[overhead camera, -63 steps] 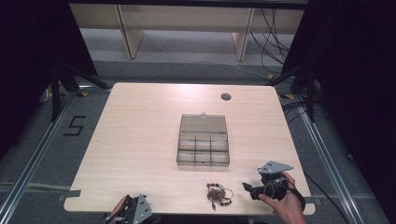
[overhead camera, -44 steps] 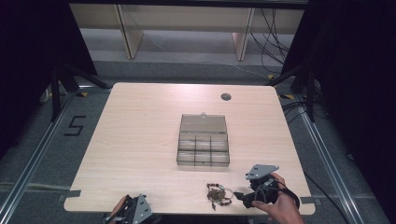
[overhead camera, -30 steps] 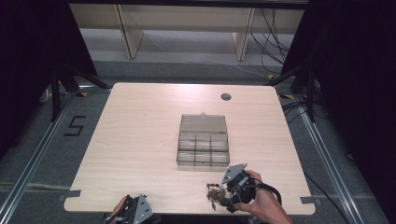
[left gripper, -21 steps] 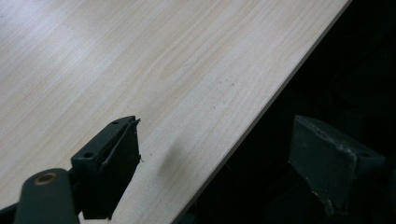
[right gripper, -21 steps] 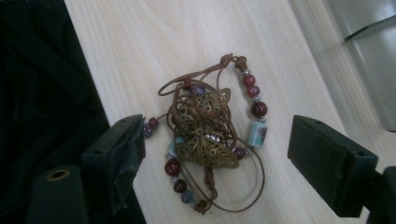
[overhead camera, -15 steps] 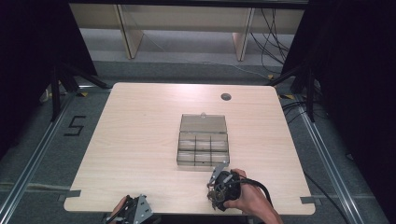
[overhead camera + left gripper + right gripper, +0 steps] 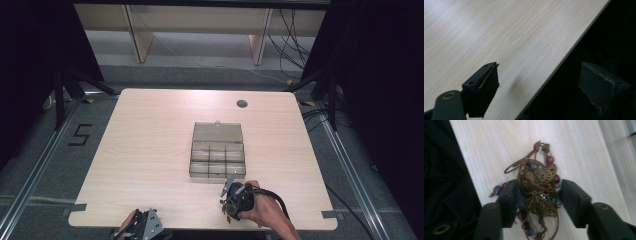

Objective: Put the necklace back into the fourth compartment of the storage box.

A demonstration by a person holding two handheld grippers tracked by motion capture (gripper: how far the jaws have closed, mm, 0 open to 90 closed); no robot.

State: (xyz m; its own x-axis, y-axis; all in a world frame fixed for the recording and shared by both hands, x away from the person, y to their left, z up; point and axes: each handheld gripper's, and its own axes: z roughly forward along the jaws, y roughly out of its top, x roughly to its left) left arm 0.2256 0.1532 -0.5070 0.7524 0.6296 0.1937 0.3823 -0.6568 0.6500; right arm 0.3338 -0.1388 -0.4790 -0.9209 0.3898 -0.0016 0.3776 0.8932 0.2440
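Now your right gripper (image 7: 231,202) sits low at the near edge of the table (image 7: 150,150), just in front of the clear compartment box (image 7: 218,156), and your right hand (image 7: 260,210) wraps it from behind. In the right gripper view its two black jaws stand on either side of a beaded bracelet (image 7: 539,192): brown cord loops, red and blue beads, and a brass filigree piece in the middle. The left jaw touches the cord and beads on that side; on the other side a sliver of table shows between the jaw and the brass piece, so the jaws bracket the bracelet without being fully clamped on it. The bracelet lies flat on the wood, close to the table's edge.

The box stands open near the table's middle, its lid tilted back on the far side, its compartments facing up. A dark round grommet hole (image 7: 242,104) sits toward the far edge.

Your left gripper (image 7: 145,227) rests at the near-left edge of the table. In the left gripper view its jaws are wide apart with nothing between them, one over the wood and one past the edge.
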